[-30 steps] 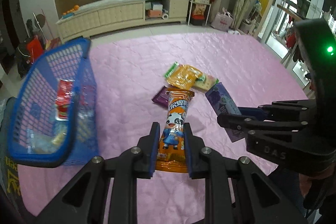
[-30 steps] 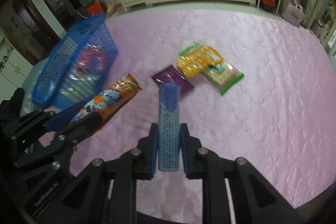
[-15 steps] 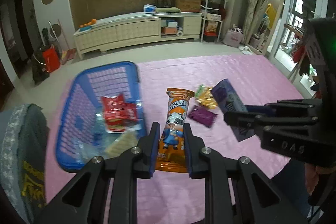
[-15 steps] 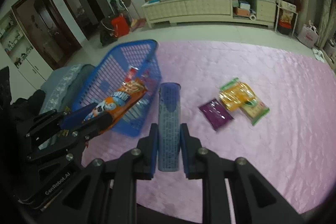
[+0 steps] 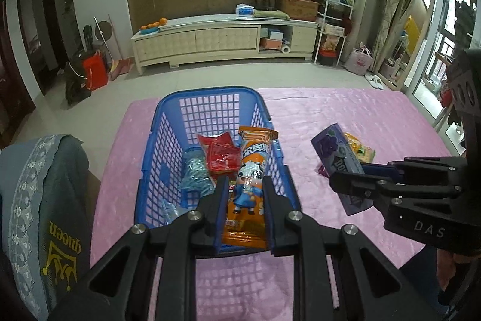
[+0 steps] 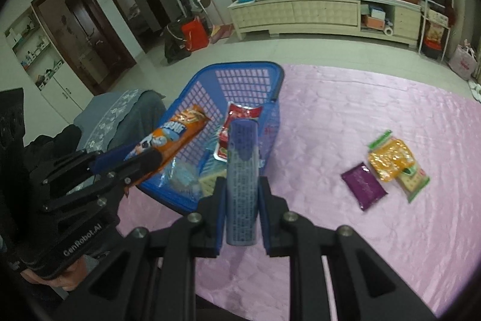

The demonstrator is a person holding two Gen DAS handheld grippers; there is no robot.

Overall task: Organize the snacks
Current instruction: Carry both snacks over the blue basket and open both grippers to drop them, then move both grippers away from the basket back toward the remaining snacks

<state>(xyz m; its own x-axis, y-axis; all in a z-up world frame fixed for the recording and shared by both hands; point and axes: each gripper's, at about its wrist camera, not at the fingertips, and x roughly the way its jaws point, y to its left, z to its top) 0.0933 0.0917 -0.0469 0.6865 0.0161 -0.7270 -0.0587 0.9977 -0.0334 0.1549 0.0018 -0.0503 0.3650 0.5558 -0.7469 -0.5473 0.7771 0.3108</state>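
The right gripper (image 6: 240, 194) clamps a blue-purple snack pack (image 6: 242, 179) upright over the near rim of the blue basket (image 6: 249, 74), which sits at the pink mat's (image 6: 345, 116) far left edge. The left gripper (image 6: 132, 163) grips an orange snack bar (image 6: 177, 131) above the basket. Three packets (image 6: 387, 167) lie mid-mat.

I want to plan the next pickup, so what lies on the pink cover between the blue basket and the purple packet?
Nothing: in the right wrist view the pink cover is bare between the blue basket and the purple packet.
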